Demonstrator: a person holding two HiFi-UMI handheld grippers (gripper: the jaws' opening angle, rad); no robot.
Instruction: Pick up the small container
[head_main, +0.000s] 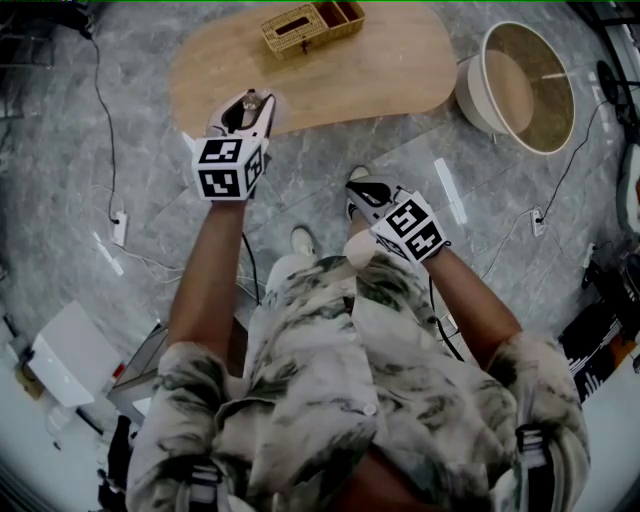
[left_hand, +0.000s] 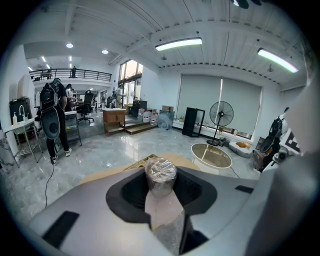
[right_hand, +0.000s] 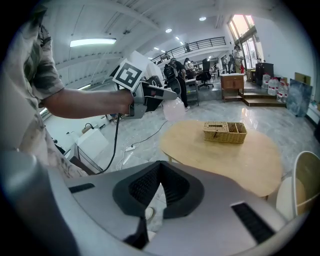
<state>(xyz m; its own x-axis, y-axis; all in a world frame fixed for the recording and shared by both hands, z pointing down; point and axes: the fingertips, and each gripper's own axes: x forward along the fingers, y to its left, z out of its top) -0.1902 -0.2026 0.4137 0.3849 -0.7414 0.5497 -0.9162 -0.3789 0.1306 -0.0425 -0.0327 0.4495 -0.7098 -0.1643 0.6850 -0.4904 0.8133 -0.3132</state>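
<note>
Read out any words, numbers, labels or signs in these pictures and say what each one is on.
No readable text anywhere.
The left gripper and right gripper carry only black-and-white square markers, no letters.
The small container in the left gripper's jaws and the wicker basket show no print.

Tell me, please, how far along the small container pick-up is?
Done: the left gripper is shut on the small container, held up, clear of the wooden table. In hand: just holding it. Left: nothing evident; the right gripper is shut and empty.
</note>
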